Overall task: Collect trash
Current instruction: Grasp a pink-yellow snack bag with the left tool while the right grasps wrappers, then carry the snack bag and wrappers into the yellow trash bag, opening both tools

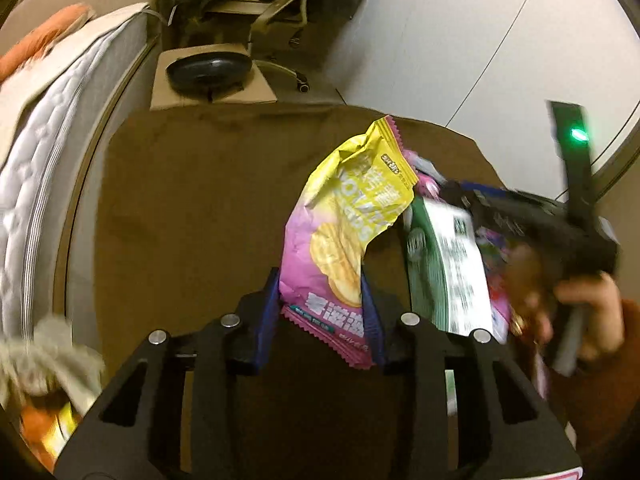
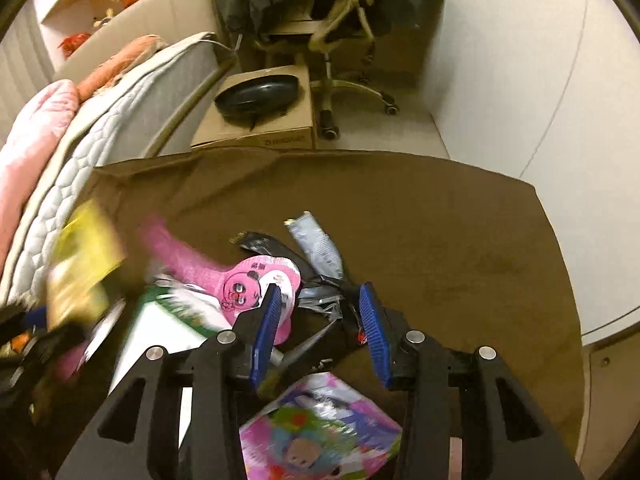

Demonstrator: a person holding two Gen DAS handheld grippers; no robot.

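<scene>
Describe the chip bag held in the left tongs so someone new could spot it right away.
On the brown cloth-covered table, look at the wrapper pile toward the right. The chip bag rises from the left tongs, beside a green-and-white packet. Only it is yellow on top and pink below, with pictured round crisps.

Two claw-mounted fisheyes, close and steeply downward, both over one brown cloth (image 1: 192,208) (image 2: 440,240).

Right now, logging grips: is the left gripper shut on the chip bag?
Shut on it: the left gripper clamps the chip bag's lower end, bag lifted.
</scene>
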